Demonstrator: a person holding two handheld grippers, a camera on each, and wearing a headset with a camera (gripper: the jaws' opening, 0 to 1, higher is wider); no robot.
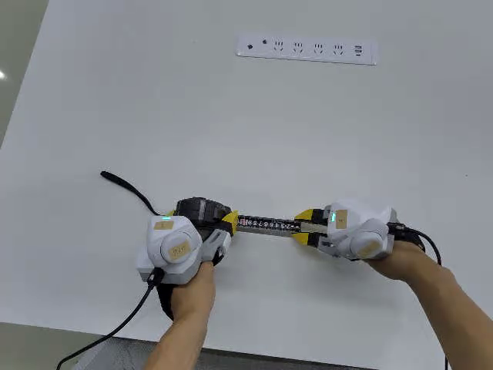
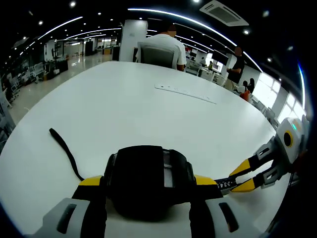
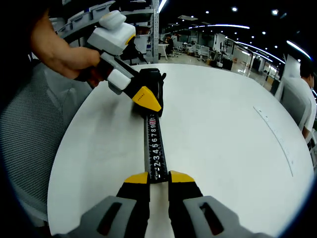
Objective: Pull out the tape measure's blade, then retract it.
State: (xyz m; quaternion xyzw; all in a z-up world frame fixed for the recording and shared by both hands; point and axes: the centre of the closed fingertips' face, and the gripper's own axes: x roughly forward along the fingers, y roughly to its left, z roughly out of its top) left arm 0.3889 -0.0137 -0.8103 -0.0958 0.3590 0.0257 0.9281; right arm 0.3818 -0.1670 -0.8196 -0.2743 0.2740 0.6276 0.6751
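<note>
The left tool (image 2: 148,181) is clamped around the black tape measure (image 1: 199,210) and the right tool (image 3: 158,177) is pinched on the tip of its blade (image 3: 154,144), stretched over the white bench (image 1: 231,123) between them, with a strap (image 1: 127,189) trailed away from the case and a power strip (image 1: 306,48) laid well beyond.

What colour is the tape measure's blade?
Blade: black with white numerals; right gripper view shows best.

1. We find the table (image 1: 231,116) bare and wide between the power strip (image 1: 306,48) and the tape measure (image 1: 202,210).
2. Its drawn blade (image 1: 266,225) bars the near edge.
3. A strap (image 1: 127,189) trails left of it, lying flat on the table.
</note>
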